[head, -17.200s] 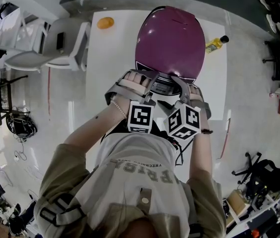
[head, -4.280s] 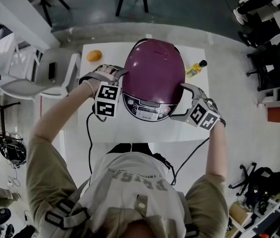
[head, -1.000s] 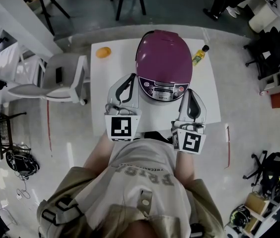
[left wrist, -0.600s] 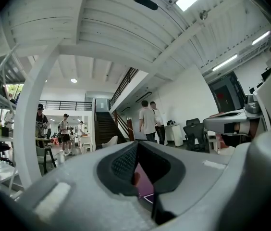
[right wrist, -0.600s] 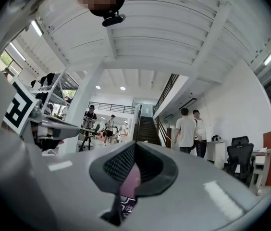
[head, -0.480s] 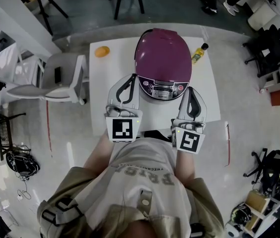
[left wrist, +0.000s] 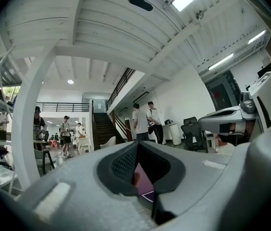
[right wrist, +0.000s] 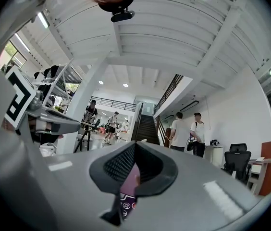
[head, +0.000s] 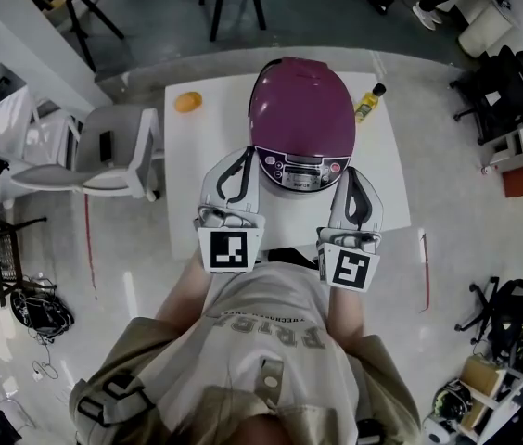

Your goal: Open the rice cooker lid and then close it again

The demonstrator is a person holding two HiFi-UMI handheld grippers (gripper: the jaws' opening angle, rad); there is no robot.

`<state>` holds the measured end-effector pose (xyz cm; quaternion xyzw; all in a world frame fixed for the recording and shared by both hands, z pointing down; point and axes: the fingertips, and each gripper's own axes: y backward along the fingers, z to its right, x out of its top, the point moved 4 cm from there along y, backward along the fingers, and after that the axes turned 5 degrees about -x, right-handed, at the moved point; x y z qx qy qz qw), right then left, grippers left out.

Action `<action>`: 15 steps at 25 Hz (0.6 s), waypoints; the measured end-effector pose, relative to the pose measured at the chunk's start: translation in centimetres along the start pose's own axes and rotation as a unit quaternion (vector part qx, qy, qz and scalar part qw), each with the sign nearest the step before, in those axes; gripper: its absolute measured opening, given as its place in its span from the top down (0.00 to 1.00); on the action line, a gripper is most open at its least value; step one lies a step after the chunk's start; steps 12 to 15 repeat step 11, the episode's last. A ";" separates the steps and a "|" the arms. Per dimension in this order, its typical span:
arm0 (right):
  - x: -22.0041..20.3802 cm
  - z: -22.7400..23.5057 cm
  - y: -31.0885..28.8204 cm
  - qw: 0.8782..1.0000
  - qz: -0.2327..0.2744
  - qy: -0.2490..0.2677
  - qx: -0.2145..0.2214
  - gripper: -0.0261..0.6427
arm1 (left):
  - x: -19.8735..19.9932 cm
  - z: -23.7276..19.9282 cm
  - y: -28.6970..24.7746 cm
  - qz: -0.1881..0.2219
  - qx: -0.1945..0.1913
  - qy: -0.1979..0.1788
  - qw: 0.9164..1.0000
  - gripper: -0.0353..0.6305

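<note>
The purple rice cooker (head: 300, 114) stands on the white table (head: 387, 193) with its lid down and its control panel (head: 301, 169) facing me. My left gripper (head: 244, 154) lies just left of the cooker's front. Its jaws are shut with nothing in them. My right gripper (head: 350, 174) lies just right of the panel, also shut and empty. Neither touches the cooker. In the left gripper view the shut left gripper (left wrist: 136, 148) leaves a slit showing a sliver of purple cooker (left wrist: 143, 181). The right gripper (right wrist: 134, 150) in its own view shows a sliver of the panel (right wrist: 125, 199).
An orange fruit (head: 185, 102) lies at the table's far left corner and a yellow bottle (head: 367, 106) at the far right. A grey chair (head: 118, 151) stands left of the table. People (left wrist: 142, 121) stand near a staircase in the distance.
The lid that stood raised long ago is down. Since four seconds ago both grippers have drawn back from the cooker's sides toward me. Over the last second they have barely shifted.
</note>
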<state>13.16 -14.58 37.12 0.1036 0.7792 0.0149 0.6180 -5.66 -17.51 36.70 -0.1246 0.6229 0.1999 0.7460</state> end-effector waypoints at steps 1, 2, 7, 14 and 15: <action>0.0 0.0 0.0 1.000 0.000 0.001 0.000 0.96 | 0.0 0.1 0.0 -0.002 -0.001 -0.003 1.000 0.93; 0.0 0.0 -0.1 1.000 0.001 0.001 0.000 0.96 | -0.1 0.1 0.0 -0.003 -0.002 -0.004 1.000 0.93; 0.3 -0.1 -0.1 1.000 0.007 0.005 0.000 0.96 | -0.1 0.3 0.0 0.000 -0.002 -0.004 1.000 0.93; 0.0 0.1 -0.2 1.000 -0.003 0.011 -0.001 0.96 | -0.1 0.2 -0.2 -0.003 -0.005 -0.017 1.000 0.93; 0.0 0.1 -0.2 1.000 -0.003 0.011 -0.001 0.96 | -0.1 0.2 -0.2 -0.003 -0.005 -0.017 1.000 0.93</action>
